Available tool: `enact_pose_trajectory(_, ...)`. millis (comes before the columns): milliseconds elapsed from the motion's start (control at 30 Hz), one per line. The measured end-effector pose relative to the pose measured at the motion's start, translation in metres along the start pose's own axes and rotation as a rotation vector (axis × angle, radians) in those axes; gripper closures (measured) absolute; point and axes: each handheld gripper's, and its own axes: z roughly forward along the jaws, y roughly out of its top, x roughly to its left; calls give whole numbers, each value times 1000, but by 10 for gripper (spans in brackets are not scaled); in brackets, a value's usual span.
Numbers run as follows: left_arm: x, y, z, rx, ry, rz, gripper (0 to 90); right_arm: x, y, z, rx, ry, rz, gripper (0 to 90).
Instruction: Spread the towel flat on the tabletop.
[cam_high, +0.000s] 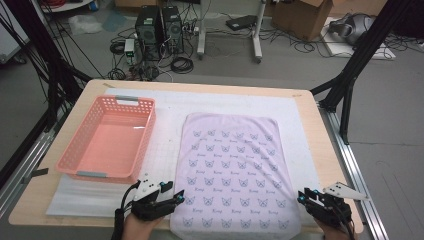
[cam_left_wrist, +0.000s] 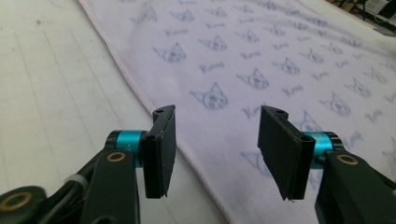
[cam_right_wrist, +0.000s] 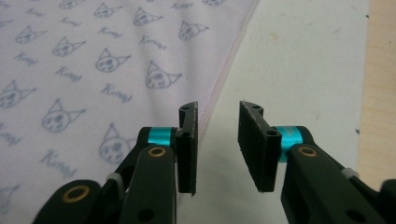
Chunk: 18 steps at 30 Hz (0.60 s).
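We hold the left hand-held gripper (cam_high: 176, 196) and right hand-held gripper (cam_high: 303, 196) with jaws apart and empty. The pale lilac cat-print towel (cam_high: 233, 170) lies flat between them on the counter (cam_high: 305, 107); its near corners are ungrasped. Nothing looks folded yet, and the pink plastic basket (cam_high: 146, 131) ahead of our left hand-held gripper is empty.

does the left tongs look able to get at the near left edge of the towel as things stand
Probably yes. The left tongs are open, right over the towel edge, with nothing between. The pink basket sits off to the side, clear of the way.
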Motion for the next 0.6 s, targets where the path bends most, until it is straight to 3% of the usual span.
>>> enact_pose_trajectory(133, 7, 9, 6, -24, -1, -16, 454, -1, 4, 13, 7, 0, 3, 704)
enact_pose_trajectory(267, 10, 11, 12, -12, -9, -17, 448, 2, 9, 30, 34, 15, -1, 692)
enact_pose_trajectory(300, 11, 11, 13, -6, -13, -12, 449, 2, 10, 33, 46, 12, -10, 712)
enact_pose_trajectory(367, 12, 14, 17, -3, -20, -12, 449, 1, 13, 34, 60, 20, -14, 873)
enact_pose_trajectory(433, 14, 18, 20, 0, -22, -9, 448, -1, 15, 30, 93, 1, -36, 884)
enact_pose_trajectory(533, 17, 23, 25, 2, -33, -1, 449, -5, 13, 22, 116, -1, -41, 871)
enact_pose_trajectory(600, 18, 27, 29, -1, -37, -1, 446, -8, 12, 20, 95, -2, -34, 706)
